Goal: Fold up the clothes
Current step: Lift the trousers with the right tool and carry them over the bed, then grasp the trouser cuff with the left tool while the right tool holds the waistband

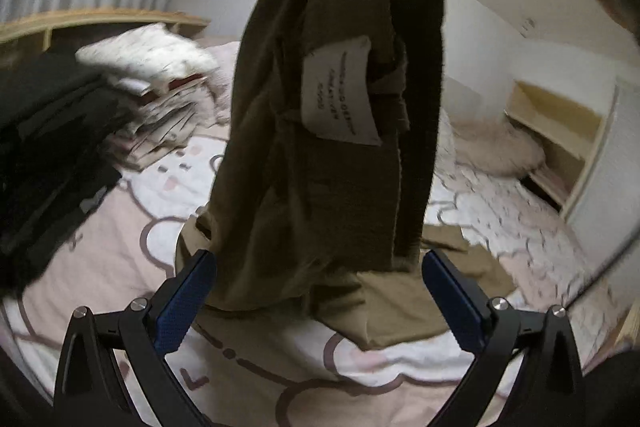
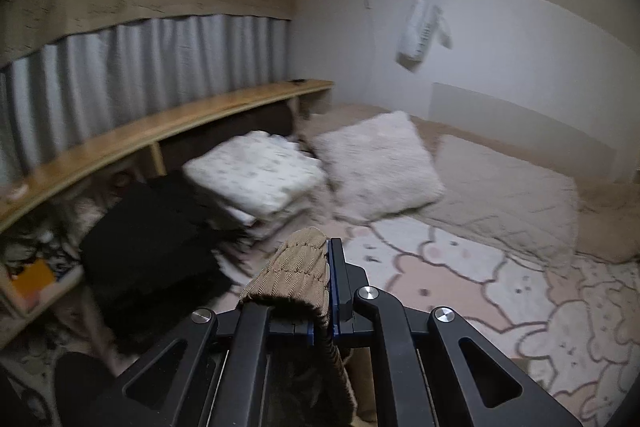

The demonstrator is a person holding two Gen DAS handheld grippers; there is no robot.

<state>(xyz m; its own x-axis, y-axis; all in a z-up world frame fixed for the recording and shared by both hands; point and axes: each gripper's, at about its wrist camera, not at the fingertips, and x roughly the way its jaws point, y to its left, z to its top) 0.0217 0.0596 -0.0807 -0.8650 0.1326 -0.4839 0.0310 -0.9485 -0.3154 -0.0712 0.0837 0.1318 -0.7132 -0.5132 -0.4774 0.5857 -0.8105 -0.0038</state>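
An olive-brown garment (image 1: 320, 131) hangs from above in the left wrist view, with a white care label (image 1: 340, 91) showing and its lower end resting on the bed. My left gripper (image 1: 316, 291) is open, its blue pads either side of the hanging cloth's lower part, not closed on it. My right gripper (image 2: 326, 275) is shut on a bunched ribbed edge of the same garment (image 2: 296, 267), which drapes over the left finger and hangs down below.
The bed has a pink cartoon-print sheet (image 2: 460, 267). A black folded stack (image 2: 148, 247) and a white patterned folded pile (image 2: 256, 179) lie at the left, by a wooden shelf (image 2: 160, 127). A fluffy pillow (image 2: 380, 163) and beige blanket (image 2: 500, 195) lie beyond.
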